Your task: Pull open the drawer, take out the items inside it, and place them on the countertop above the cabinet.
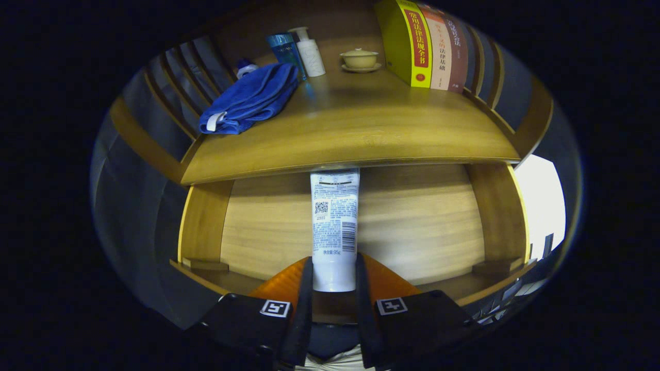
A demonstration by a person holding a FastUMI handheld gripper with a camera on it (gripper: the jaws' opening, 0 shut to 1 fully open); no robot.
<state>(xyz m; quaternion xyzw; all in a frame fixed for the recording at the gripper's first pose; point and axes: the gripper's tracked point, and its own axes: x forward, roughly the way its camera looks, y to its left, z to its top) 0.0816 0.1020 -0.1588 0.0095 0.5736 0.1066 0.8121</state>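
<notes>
I have the white tube clamped between both fingers of my gripper, gripped near its lower end so it stands upright over the open drawer. Its top reaches the countertop edge. Beyond, the blue towel, bottles, lidded cup and books leave bare wood ahead for setting it down.

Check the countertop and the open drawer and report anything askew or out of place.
The blue towel lies crumpled on the countertop instead of folded. Otherwise tidy: books upright, lidded cup on its saucer. The gripper fingers clamp a white tube over the open drawer.
</notes>
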